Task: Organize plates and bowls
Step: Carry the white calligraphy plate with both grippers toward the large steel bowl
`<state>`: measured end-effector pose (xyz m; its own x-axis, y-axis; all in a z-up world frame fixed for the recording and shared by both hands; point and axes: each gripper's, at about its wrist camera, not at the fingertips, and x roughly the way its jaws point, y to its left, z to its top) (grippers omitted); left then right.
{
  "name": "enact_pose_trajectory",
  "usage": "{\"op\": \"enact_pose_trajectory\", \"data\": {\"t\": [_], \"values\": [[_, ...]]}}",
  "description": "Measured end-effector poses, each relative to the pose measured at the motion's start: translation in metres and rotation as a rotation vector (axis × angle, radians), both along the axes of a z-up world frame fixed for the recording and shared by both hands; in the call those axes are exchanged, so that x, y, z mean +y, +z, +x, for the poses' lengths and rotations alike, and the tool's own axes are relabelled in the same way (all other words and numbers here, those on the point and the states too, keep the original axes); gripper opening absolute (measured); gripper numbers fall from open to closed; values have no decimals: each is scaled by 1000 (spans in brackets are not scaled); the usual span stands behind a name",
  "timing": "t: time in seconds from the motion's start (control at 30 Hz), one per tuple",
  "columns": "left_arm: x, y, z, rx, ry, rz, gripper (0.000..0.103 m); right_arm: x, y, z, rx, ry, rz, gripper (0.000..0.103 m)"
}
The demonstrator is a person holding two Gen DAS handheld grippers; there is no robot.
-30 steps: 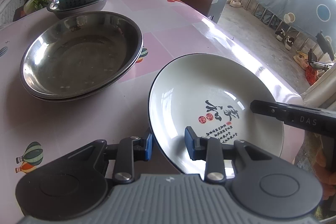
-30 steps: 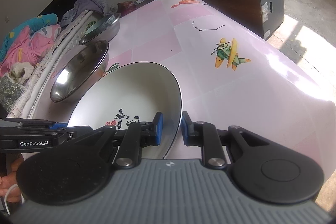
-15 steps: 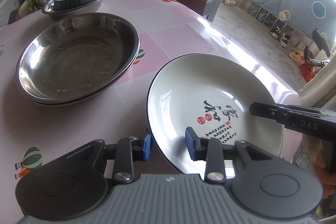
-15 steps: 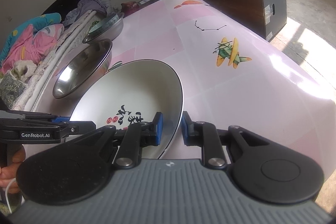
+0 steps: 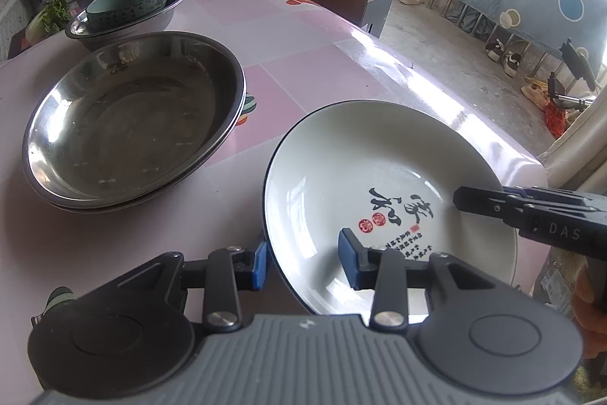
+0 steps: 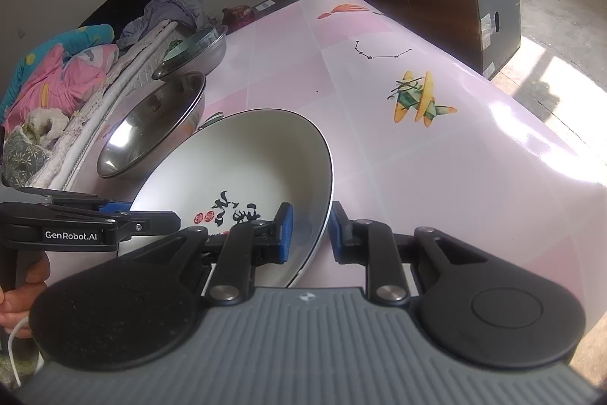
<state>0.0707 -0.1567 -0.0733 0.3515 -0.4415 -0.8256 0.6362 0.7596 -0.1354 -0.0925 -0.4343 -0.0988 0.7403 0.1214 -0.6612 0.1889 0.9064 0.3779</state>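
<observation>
1. left wrist view: my left gripper straddled the near rim of the white plate on the pink table, jaws opening, pads off it.
2. right wrist view: my right gripper straddled the plate's opposite rim, jaws narrow and opening, no pad visibly pressing.

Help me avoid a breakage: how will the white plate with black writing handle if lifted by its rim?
Probably rigid but breakable: the plate looks like glazed ceramic. Its glossy glaze may be slippery at the rim. Shallow and wide, it should sit steady on the table.
</observation>
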Motion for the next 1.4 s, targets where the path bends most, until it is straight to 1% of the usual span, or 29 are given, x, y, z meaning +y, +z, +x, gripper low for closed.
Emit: {"op": "enact_pose_trajectory", "data": {"t": [0.13, 0.57, 0.7, 0.83, 0.9, 0.97, 1.17, 1.33, 1.4], "values": [[-1, 1, -1, -1, 9, 6, 39, 4, 2, 3, 5, -1, -24, 22], [0, 2, -2, 14, 21, 6, 39, 6, 5, 11, 24, -20, -37, 22], [1, 1, -2, 17, 21, 1, 39, 8, 5, 16, 27, -10, -68, 22], [6, 0, 0, 28, 25, -28, 38, 8, 4, 19, 22, -6, -79, 22], [8, -1, 1, 29, 23, -38, 37, 8, 3, 18, 19, -3, -82, 22], [10, -2, 2, 23, 20, -41, 32, 8, 3, 17, 18, -1, -90, 21], [18, -3, 5, 29, 8, -75, 27, 9, 7, 8, 25, -9, -100, 21], [23, -5, 6, 34, 10, -99, 25, 14, 6, -2, 24, 2, -99, 20], [25, -4, 5, 37, 18, -105, 24, 21, 6, -4, 18, 5, -131, 21]]}}
